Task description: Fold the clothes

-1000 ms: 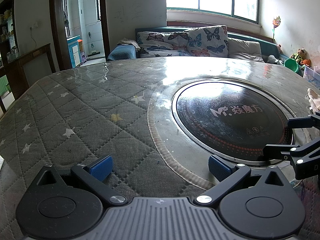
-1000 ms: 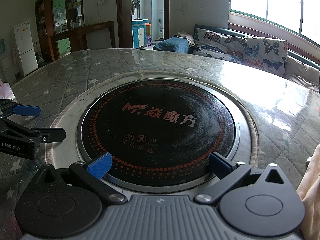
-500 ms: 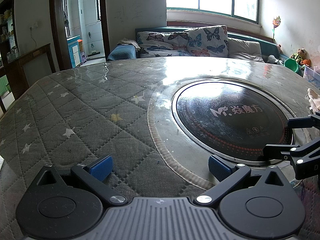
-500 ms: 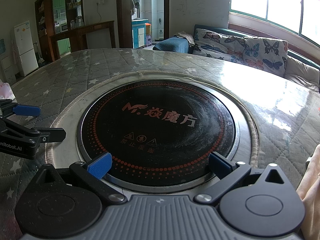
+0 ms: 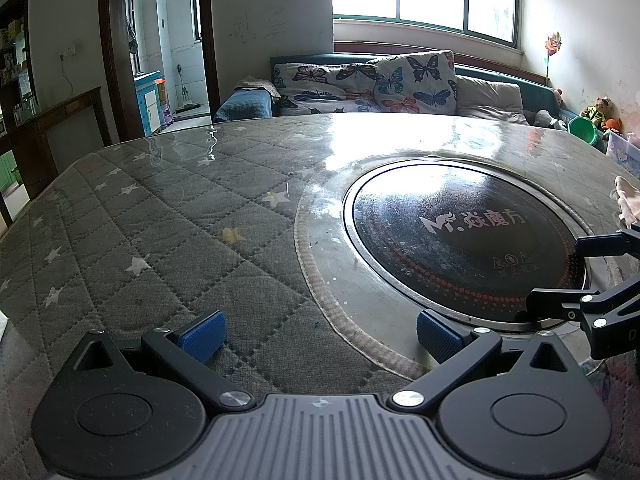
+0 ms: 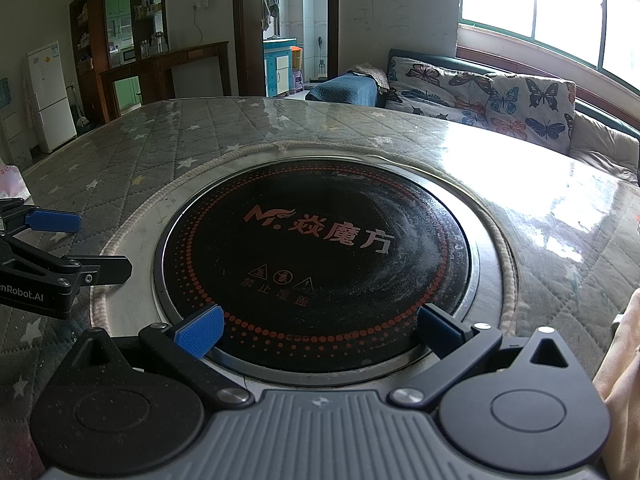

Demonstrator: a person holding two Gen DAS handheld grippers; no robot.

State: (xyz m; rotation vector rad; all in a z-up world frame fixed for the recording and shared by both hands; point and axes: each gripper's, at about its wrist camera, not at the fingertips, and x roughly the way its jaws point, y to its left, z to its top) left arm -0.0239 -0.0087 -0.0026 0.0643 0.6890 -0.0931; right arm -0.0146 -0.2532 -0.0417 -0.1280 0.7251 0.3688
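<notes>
quilted table (image 5: 168, 240), both hand-held grippers spread wide, pale cloth (image 6: 624, 380) at right

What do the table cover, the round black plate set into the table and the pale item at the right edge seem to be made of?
Table cover: quilted grey fabric with stitched diamonds and stars, apparently under a glossy clear sheet, given the window glare.
Round black plate: smooth glass or ceramic, shiny, printed, inside a metal ring.
Pale item: soft cream cloth, creased; probably the garment.

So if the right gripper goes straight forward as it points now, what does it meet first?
Probably nothing soon: the right gripper, jaws open, points low across the black induction plate. If it dips, that plate comes first; depth is unclear.
</notes>
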